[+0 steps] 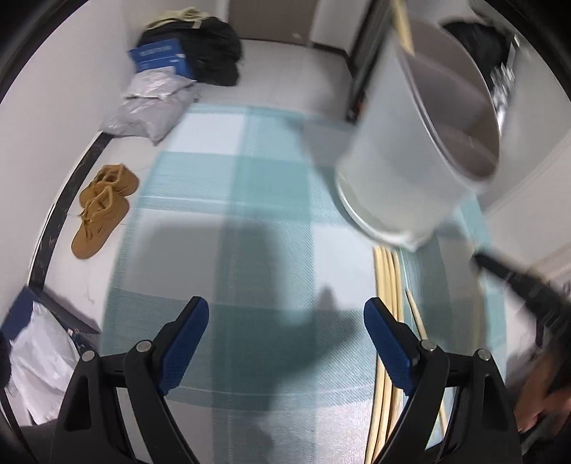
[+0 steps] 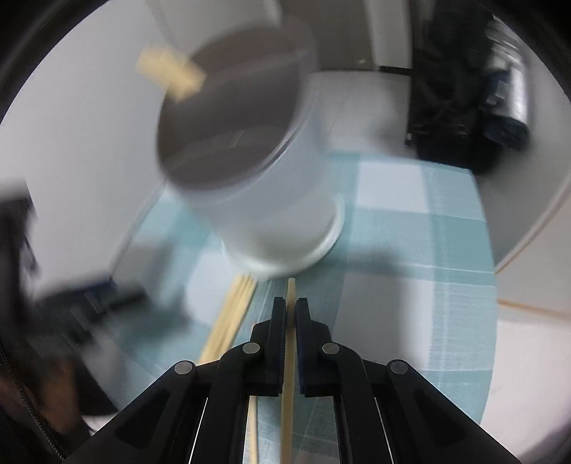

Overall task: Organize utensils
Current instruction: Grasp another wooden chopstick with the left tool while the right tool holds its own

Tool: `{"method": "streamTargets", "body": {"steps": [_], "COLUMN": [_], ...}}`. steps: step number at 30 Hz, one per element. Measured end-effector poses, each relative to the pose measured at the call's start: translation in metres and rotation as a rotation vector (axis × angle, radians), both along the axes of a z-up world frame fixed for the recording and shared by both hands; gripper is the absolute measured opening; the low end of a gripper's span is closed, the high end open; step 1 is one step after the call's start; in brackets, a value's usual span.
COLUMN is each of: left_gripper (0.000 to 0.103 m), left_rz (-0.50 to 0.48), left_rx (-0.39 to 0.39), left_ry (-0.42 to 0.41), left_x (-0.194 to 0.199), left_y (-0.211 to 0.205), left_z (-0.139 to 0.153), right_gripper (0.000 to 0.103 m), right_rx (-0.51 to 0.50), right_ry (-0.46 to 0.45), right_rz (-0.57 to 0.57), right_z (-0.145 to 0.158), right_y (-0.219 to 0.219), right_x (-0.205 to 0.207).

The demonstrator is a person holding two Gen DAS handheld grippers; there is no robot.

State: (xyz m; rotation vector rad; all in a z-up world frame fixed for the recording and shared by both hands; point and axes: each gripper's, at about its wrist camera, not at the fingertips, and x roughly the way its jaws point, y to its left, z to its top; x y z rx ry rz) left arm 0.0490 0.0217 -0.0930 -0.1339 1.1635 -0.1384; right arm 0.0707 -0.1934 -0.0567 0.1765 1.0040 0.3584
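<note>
A pale grey round holder (image 1: 399, 171) stands on the teal checked cloth (image 1: 249, 178), blurred, with light wooden chopsticks (image 1: 403, 25) sticking out of its top. More chopsticks (image 1: 387, 271) lie in a bundle on the cloth just in front of it. My left gripper (image 1: 285, 307) is open above bare cloth, left of the bundle, with nothing between its blue pads. In the right wrist view my right gripper (image 2: 291, 303) is shut on a single chopstick (image 2: 286, 410), whose tip points at the base of the holder (image 2: 271, 214). The bundle (image 2: 228, 314) lies to its left.
Tan shoes (image 1: 103, 210) sit on the floor left of the cloth. A black bag with a blue box (image 1: 160, 57) and grey plastic bags (image 1: 153, 107) lie at the back left. A white wall rises on the right, and dark items (image 2: 449, 107) stand behind.
</note>
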Motion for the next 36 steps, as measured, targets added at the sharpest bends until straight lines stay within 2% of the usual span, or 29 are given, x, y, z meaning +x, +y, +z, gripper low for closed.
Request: {"method": "streamTargets", "body": {"steps": [5, 10, 20, 24, 29, 32, 34, 36], "left_gripper": [0.086, 0.086, 0.086, 0.086, 0.086, 0.086, 0.082, 0.071], "left_rz": [-0.057, -0.079, -0.055, -0.055, -0.038, -0.047, -0.059, -0.073], "left_rx": [0.020, 0.087, 0.099, 0.155, 0.153, 0.181, 0.206, 0.199], "left_ry": [0.029, 0.043, 0.042, 0.026, 0.022, 0.009, -0.009, -0.017], "left_x": [-0.001, -0.002, 0.001, 0.002, 0.006, 0.015, 0.020, 0.024], "left_y": [-0.019, -0.028, -0.027, -0.035, -0.037, -0.040, -0.045, -0.046], "left_z": [-0.005, -0.011, -0.014, -0.016, -0.017, -0.016, -0.015, -0.015], "right_gripper": [0.004, 0.004, 0.004, 0.004, 0.004, 0.004, 0.004, 0.004], "right_rx": [0.220, 0.289, 0.284, 0.263, 0.253, 0.261, 0.258, 0.253], "right_ry": [-0.021, -0.029, -0.083, -0.103, -0.121, -0.123, -0.124, -0.126], "right_rz": [-0.114, -0.189, -0.208, -0.185, -0.180, -0.179, -0.180, -0.184], "right_z": [0.019, 0.019, 0.023, 0.014, 0.015, 0.017, 0.017, 0.018], "right_y": [-0.049, -0.065, -0.080, -0.077, -0.076, -0.077, -0.077, -0.078], "right_x": [0.003, -0.013, -0.036, -0.031, -0.031, -0.033, -0.033, -0.034]}}
